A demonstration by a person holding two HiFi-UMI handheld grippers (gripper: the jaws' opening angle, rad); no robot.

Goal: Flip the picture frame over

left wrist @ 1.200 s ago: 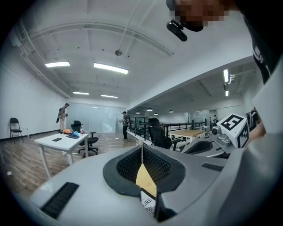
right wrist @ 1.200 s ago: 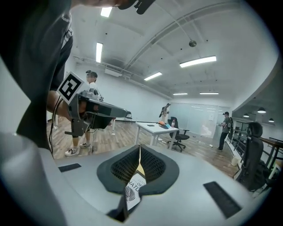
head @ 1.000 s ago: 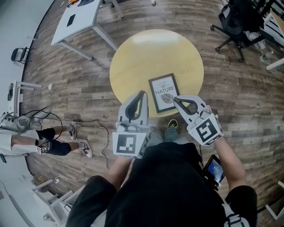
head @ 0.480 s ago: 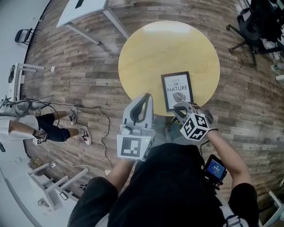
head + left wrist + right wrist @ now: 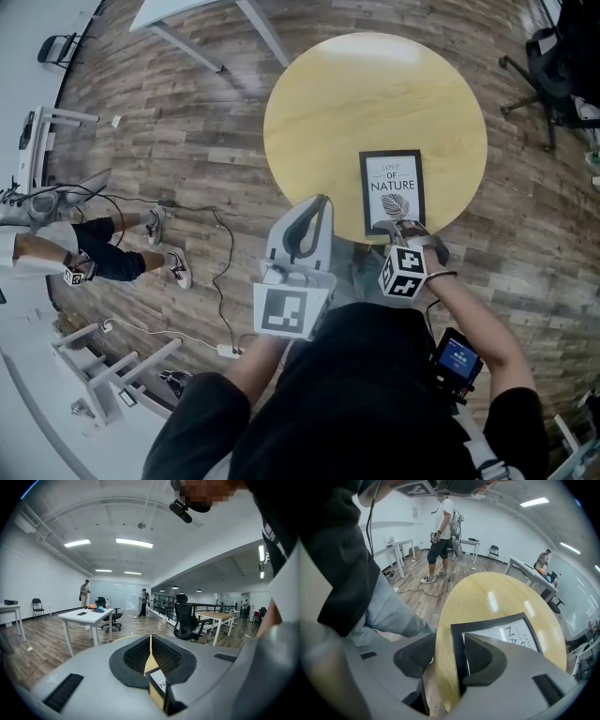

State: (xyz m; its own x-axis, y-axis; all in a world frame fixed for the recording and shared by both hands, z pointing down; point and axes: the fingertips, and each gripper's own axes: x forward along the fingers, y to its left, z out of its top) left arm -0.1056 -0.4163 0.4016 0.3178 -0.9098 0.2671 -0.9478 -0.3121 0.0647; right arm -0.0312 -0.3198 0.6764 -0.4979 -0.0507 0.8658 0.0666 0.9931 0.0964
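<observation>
Now the right gripper (image 5: 403,228) is lowered, against a second ago, to the near edge of the picture frame (image 5: 392,190), which lies face up on the round table (image 5: 375,103). Its jaws are opening astride that edge, nothing yet pinched. The left gripper (image 5: 317,202) is held pressed together, empty. The flip is judged not yet begun.

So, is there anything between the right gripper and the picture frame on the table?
Nothing visible does. The jaws of the right gripper are opening, with the near edge of the picture frame and the rim of the table between them, not gripped.
</observation>
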